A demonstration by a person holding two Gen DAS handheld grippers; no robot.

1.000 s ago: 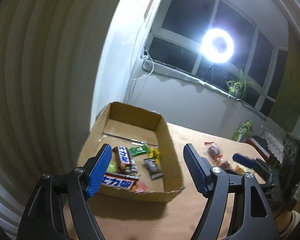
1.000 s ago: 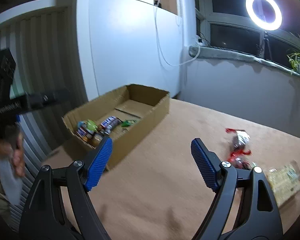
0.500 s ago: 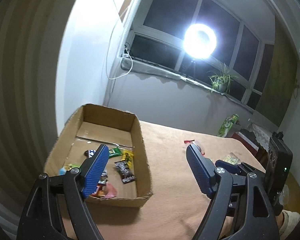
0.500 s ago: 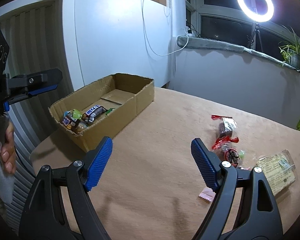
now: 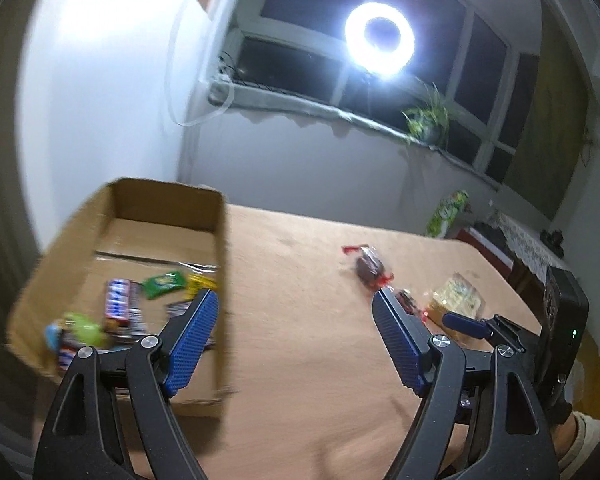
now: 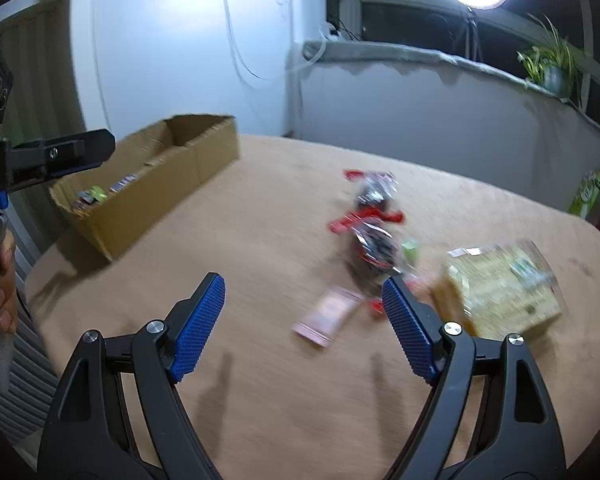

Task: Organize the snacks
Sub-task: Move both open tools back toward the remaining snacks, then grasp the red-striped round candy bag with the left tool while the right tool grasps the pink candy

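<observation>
The right claw (image 6: 303, 320) is swinging closer to the loose snacks (image 6: 374, 236), spread wide and empty; rushing in blurred, it risks scattering the pink packet (image 6: 328, 314).

The tan table (image 6: 260, 248) carries a box (image 6: 172, 184) at 10 o'clock; snacks (image 6: 374, 240) and a cracker pack (image 6: 504, 284) lie at 2.

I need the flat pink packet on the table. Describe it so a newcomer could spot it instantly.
Start at the cardboard box on the tan table, then look across to the loose snacks. The pink packet lies nearest the right gripper, in front of the red-ended wrappers and left of the yellowish bag. It is the only flat, pale pink one.
</observation>
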